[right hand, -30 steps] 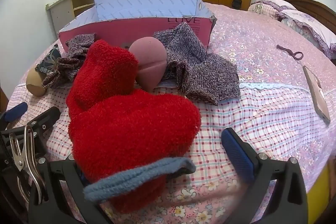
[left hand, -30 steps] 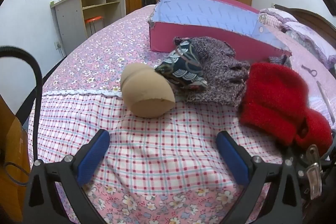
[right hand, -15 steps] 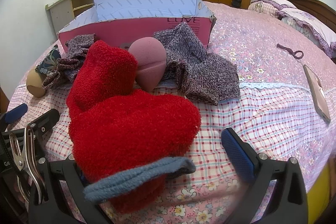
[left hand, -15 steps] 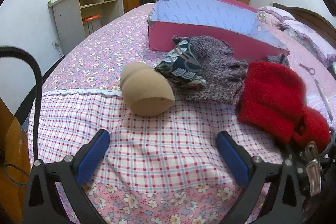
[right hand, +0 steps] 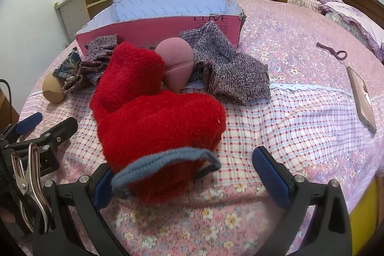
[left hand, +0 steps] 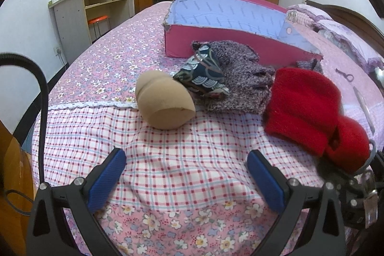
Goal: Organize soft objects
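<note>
The left claw is released, its blue pads wide apart over bare checked sheet on the bed, touching nothing. Beyond it lies a tan sponge, with a dark patterned pouch just behind and touching it. The pouch rests against a grey knit piece. To the right sits the red sock, its far end close to the right claw's frame at the picture's edge.

The right claw is also released, pads spread. The red sock lies between them, its grey-blue cuff nearest the camera and up against the left pad; the right pad stands clear of it. Whether the left pad actually presses the cuff cannot be told.

Behind the sock a pink sponge sits touching it, and a second grey knit piece spreads to the right of the sponge. A pink box, open, with a pale blue lining, stands behind all of them, its front wall near the knit pieces. A phone lies well apart to the right, and a dark cord loop beyond it on the floral cover.
</note>
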Available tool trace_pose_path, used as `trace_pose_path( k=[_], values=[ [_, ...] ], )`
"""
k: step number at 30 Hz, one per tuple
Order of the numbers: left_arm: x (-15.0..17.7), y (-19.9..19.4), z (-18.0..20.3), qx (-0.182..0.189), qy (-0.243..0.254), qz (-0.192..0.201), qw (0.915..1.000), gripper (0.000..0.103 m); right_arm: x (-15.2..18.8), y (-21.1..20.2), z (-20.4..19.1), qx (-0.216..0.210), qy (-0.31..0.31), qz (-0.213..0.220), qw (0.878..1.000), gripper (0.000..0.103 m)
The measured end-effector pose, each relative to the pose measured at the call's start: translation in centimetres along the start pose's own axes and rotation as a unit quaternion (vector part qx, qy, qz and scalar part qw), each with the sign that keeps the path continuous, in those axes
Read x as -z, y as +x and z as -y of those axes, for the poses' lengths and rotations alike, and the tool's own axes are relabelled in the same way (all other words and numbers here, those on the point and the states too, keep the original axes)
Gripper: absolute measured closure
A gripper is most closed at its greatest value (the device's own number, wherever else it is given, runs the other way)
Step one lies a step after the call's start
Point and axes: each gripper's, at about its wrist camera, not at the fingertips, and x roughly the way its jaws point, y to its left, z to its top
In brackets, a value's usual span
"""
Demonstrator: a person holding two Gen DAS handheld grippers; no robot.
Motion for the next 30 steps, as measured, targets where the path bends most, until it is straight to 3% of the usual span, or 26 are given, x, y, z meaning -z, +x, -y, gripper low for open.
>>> trace_pose_path(
  k=[16, 21, 25, 30],
  values=[
    [-0.1, -2.2, -1.4, 0.011, -0.001, 0.014, 0.9998, 0.002, 1.4, -1.9, 0.6, -0.041, 0.015, 0.031, 0.999, 0.004],
    [-1.6, -3.4, -1.3, -0.011, 0.021, 0.041, 0.9989, 0.002, 1.7, -2.5, 0.3, -0.056, 0.011, 0.039, 0.998, 0.005],
    [-3.6, -3.8, -0.9, -0.008, 0.027, 0.06, 0.9978, 0.002, 1.7, -3.1, 0.2, -0.06, 0.005, 0.047, 0.997, 0.006],
    [-4.8, -3.4, -0.3, -0.012, 0.03, 0.063, 0.9975, 0.002, 1.4, -3.9, -0.1, -0.056, -0.002, 0.058, 0.997, 0.006]
  ],
)
